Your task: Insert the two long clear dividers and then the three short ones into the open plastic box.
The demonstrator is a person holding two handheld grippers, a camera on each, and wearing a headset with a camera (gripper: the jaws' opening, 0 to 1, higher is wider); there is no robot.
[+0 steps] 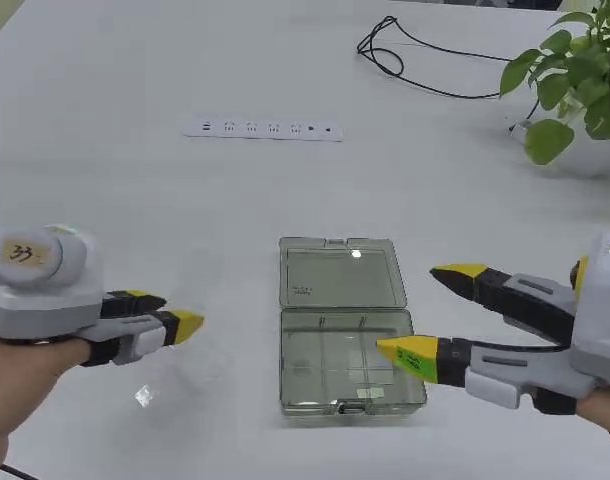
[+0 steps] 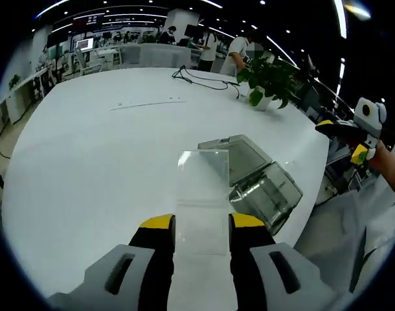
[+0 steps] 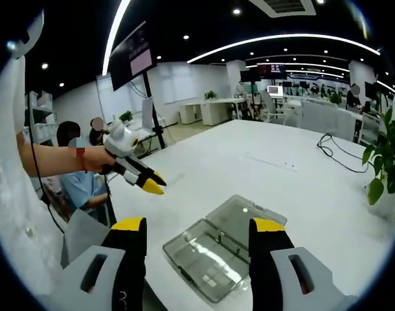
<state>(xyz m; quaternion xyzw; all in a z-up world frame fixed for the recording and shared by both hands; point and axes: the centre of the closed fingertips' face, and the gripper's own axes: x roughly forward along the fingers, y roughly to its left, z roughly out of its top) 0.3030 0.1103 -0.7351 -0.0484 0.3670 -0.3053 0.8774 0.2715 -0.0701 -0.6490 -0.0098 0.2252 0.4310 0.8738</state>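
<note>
Evidently to keep its free end leading, the left hand-held gripper (image 2: 203,223) clamps one end of a flat clear plastic divider (image 2: 201,184). It is left of the open smoky plastic box (image 1: 285,362) on the white counter (image 1: 185,200). The right hand-held gripper (image 1: 432,312) gapes empty at the box's right edge, probably to steady it.

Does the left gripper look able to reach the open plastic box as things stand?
Probably yes: the table looks free between the left gripper, holding a clear divider, and the open plastic box. The open right gripper hangs by its right edge and might crowd it.
</note>
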